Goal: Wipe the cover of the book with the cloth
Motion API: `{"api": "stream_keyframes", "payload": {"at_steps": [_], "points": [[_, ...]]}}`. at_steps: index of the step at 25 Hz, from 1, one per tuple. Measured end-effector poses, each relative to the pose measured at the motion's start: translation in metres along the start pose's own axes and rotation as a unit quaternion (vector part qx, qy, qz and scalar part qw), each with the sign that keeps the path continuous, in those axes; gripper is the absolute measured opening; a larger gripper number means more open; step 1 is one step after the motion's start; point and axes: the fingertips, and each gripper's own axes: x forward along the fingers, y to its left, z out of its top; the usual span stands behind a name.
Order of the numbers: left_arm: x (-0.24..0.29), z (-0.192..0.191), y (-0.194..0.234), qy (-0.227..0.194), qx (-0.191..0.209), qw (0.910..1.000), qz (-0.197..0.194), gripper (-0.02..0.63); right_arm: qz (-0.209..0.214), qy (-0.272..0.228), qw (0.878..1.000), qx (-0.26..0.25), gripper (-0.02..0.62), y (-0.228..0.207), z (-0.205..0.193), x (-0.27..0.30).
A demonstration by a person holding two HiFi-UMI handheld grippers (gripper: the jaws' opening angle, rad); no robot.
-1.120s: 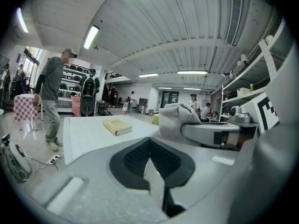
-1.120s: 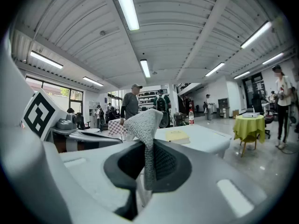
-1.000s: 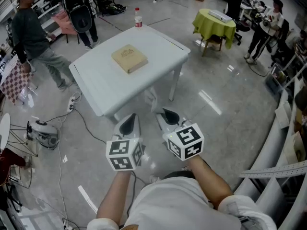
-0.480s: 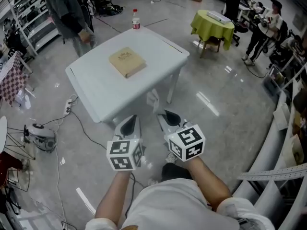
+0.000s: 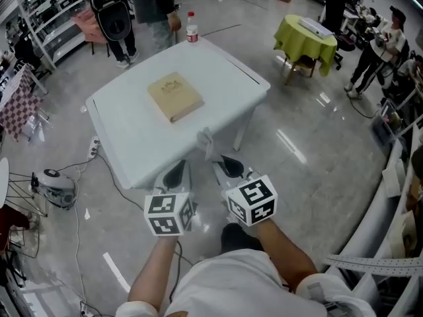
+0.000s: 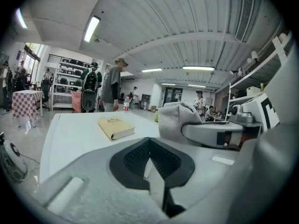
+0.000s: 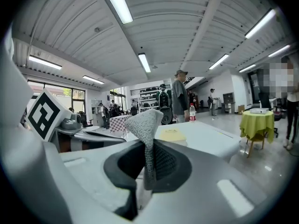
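Nearer now, book [image 5: 174, 96] lies well ahead of right tool [image 5: 229, 165] pinching cloth [image 5: 207, 142]; left tool [image 5: 176, 172] closed, empty.

No legible text on my feeds: book [image 5: 174, 96] cover imprint too small to read, bottle [image 5: 192, 26] label just a blur.

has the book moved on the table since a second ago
No. The book keeps its spot and angle on the table, same side of the bottle; only the view shifted.
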Motion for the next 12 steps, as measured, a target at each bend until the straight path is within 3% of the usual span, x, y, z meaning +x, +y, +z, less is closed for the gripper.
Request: {"api": "stream_keyframes", "payload": {"at_steps": [12], "points": [[0.136, 0.041, 0.002, 0.017, -0.014, 0.999, 0.039, 0.006, 0.051, 0.018, 0.999, 0.003, 0.017, -0.126, 0.03, 0.077]]}}
